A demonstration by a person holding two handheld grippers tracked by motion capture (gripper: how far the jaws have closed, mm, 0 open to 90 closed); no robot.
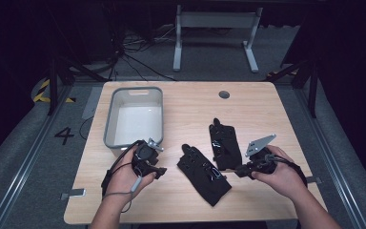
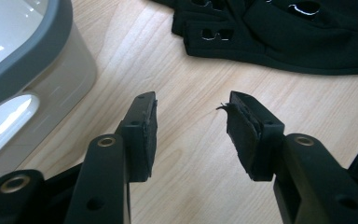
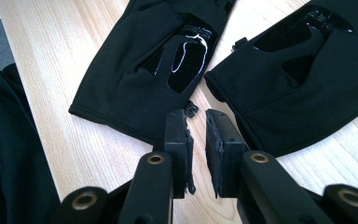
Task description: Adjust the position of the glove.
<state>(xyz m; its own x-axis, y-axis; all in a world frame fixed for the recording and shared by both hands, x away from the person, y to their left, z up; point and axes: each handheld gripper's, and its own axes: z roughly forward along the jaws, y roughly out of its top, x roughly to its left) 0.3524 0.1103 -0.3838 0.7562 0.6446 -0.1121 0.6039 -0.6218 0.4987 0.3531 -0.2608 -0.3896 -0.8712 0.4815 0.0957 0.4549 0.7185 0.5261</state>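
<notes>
Wooden table (image 1: 267, 100) holds 2 black gloves (image 1: 203, 173); left gripper (image 2: 191, 133) gapes wide, right gripper (image 3: 196, 140) nearly closed, both empty.

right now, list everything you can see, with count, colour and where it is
gloves: two, black, lying flat side by side on the table's near middle, between the two grippers
bin: one, grey rim with white inside, empty, on the table's left part
table: one, light wood, with a round grey hole cap near its far edge
white frame: one, on the grey floor beyond the table
cables: several, black, on the floor behind the bin
left gripper: one, black, held just in front of the bin, jaws wide apart over bare wood
right gripper: one, black, grey plate on top, jaws nearly together at the gloves' cuff edges, nothing between them
hands: two, each holding a gripper
</notes>
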